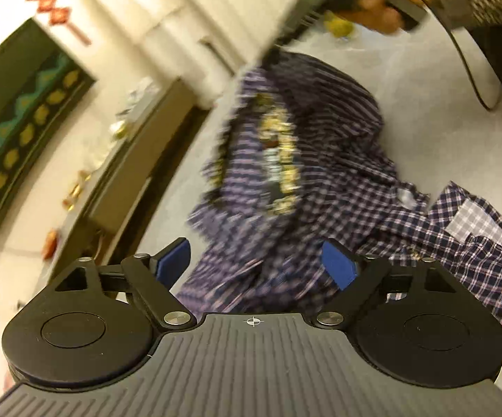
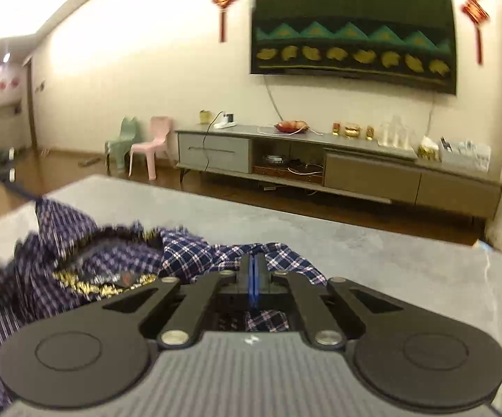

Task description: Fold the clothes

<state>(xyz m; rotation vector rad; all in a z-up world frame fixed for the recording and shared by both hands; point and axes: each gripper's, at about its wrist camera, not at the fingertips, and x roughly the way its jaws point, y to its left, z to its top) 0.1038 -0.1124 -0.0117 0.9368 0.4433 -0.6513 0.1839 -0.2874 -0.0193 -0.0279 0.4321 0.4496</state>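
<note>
A dark blue plaid shirt with a gold-patterned label lies crumpled on the grey table. My left gripper hovers open just over the shirt's near edge, with cloth below its blue pads but not pinched. In the right wrist view my right gripper is shut on a fold of the shirt, and plaid cloth shows between and under its fingers. In the left wrist view a person's hand holds that gripper at the top, pulling the far part of the shirt up off the table.
The grey table stretches bare to the right of the shirt. Beyond it stand a long TV cabinet, a pink chair, a green chair and a dark wall hanging. A cable trails from the right hand.
</note>
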